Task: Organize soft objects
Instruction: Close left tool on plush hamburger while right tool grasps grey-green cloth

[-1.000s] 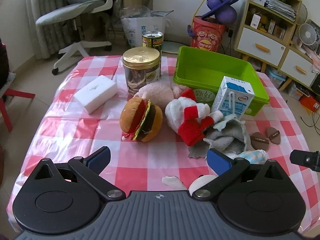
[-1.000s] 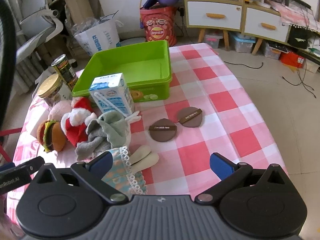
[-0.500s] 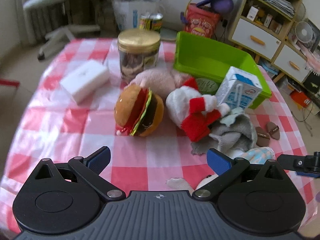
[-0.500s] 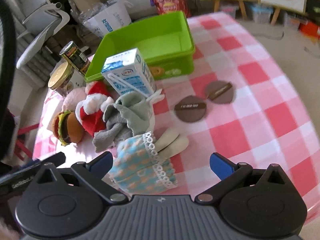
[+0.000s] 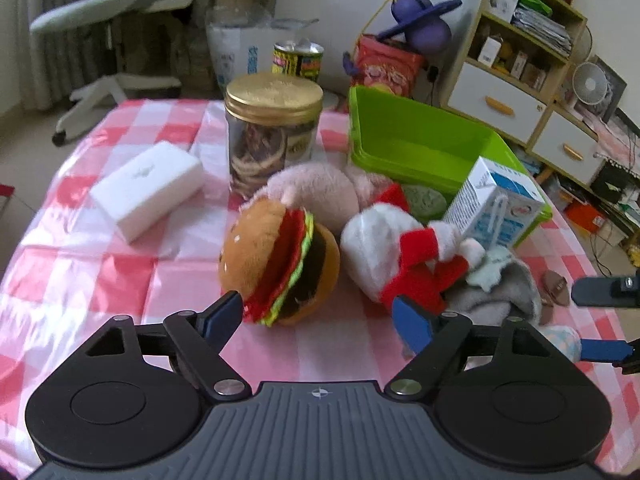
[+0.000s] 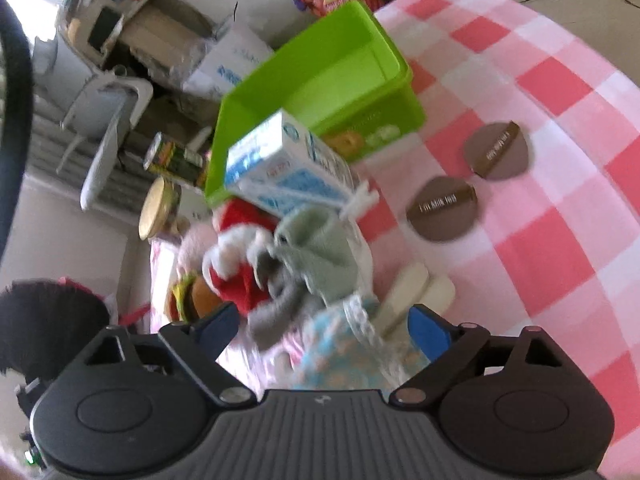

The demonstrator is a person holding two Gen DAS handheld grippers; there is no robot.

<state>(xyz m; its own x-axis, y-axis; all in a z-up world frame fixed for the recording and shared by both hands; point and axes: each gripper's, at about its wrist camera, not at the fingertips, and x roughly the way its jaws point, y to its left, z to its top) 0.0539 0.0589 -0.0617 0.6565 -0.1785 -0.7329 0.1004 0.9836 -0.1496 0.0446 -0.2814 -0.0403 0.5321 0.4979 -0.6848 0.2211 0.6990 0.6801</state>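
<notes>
A plush burger (image 5: 280, 264) lies on the checked tablecloth, with a pink plush (image 5: 316, 192) behind it and a red-and-white Santa plush (image 5: 404, 256) to its right. A grey cloth (image 5: 500, 296) lies beside the Santa. My left gripper (image 5: 320, 316) is open, its fingertips just short of the burger. My right gripper (image 6: 324, 328) is open around a blue checked lace-trimmed cloth (image 6: 344, 352), with the grey cloth (image 6: 312, 260) just ahead. The green bin (image 5: 416, 148) stands behind the toys; it also shows in the right wrist view (image 6: 320, 80).
A milk carton (image 5: 496, 208) stands against the bin's front. A gold-lidded jar (image 5: 272, 132), a can (image 5: 298, 60) and a white box (image 5: 148, 188) stand at left. Two brown pads (image 6: 468, 184) and pale insoles (image 6: 416, 292) lie to the right.
My left gripper has moved forward and down toward the burger. My right gripper has tilted and moved left and forward, and the blue checked cloth now lies between its fingers.
</notes>
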